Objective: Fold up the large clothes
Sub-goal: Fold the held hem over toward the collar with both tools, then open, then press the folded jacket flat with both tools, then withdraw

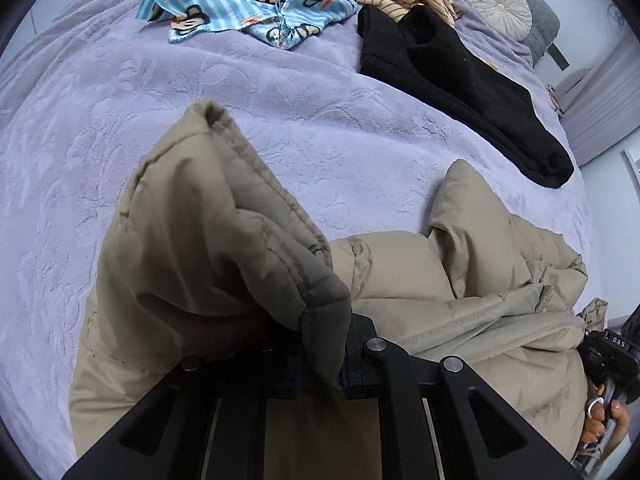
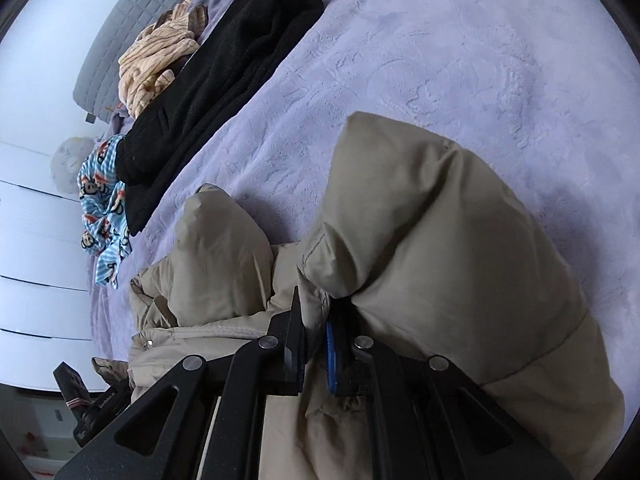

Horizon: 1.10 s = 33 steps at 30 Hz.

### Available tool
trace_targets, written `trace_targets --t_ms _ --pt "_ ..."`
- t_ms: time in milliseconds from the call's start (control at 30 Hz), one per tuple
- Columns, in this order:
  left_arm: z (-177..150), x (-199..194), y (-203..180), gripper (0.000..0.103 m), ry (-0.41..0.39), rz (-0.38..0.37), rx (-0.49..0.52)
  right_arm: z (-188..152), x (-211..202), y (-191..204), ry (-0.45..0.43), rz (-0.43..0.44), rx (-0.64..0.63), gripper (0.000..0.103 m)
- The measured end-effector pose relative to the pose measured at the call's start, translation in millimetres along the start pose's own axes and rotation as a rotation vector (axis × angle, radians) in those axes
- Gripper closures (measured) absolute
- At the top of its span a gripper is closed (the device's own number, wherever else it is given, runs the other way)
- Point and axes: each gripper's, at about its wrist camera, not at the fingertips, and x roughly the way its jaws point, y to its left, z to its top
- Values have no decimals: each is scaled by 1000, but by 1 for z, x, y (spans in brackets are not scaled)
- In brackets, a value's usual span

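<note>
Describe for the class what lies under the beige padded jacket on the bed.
The beige padded jacket lies on the lavender bedspread, which shows all around it. Whatever is directly beneath the jacket is covered by its bulk, so anything else under it cannot be seen.

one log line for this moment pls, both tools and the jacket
left tool: shut on beige puffer jacket | right tool: shut on same jacket | jacket bunched on purple blanket | black garment lies beyond, apart
</note>
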Motion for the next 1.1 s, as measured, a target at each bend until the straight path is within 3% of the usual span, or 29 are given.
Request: trace_targets --t_ms 100,133,167,200,233,267,300,333,367,400,467,500,533,633,733,867,933,1100 --pt "0 -29 0 83 -31 -11 21 1 -5 -1 12 15 16 94" --pt "-2 -42 1 70 -54 -16 31 2 -10 -1 22 23 20 93" --pt "-4 -57 3 39 -93 -6 43 3 -17 0 29 33 20 92" --pt "-6 -72 4 17 -141 23 50 4 -24 2 28 42 15 88" --pt "-8 -89 5 8 -204 55 58 4 -32 3 22 47 9 78" --pt "-10 -102 6 8 -247 69 75 3 -40 4 13 50 -1 65" --pt "-9 -111 7 8 -252 72 88 1 -52 6 -4 55 -17 28" --pt "-8 -116 8 8 -245 71 92 -1 -63 8 -33 57 -32 14" --pt "-8 -120 10 9 -240 54 93 -4 -72 10 -53 54 -47 14" --pt "-8 -121 9 9 -227 19 103 -8 -79 12 -53 58 -67 14" --pt "-12 -115 -1 28 -190 -35 151 -20 -88 17 -36 61 -112 33" --pt "-16 -109 -9 28 -174 -29 185 -27 -86 22 -16 36 -161 60" --pt "-18 -102 -17 28 -166 -18 211 -33 -82 27 8 15 -208 72" --pt "-22 -63 -34 28 -132 43 263 -48 -62 37 55 -55 -326 75" --pt "-12 -22 -24 28 -112 154 220 -43 -41 31 51 -115 -328 76" --pt "3 1 -4 28 -114 150 122 -21 -23 12 8 -165 -305 85" --pt "9 8 0 28 -115 155 126 -9 -16 0 -18 -175 -270 102" --pt "27 25 17 20 -108 169 70 11 -3 -23 -54 -124 -174 103"
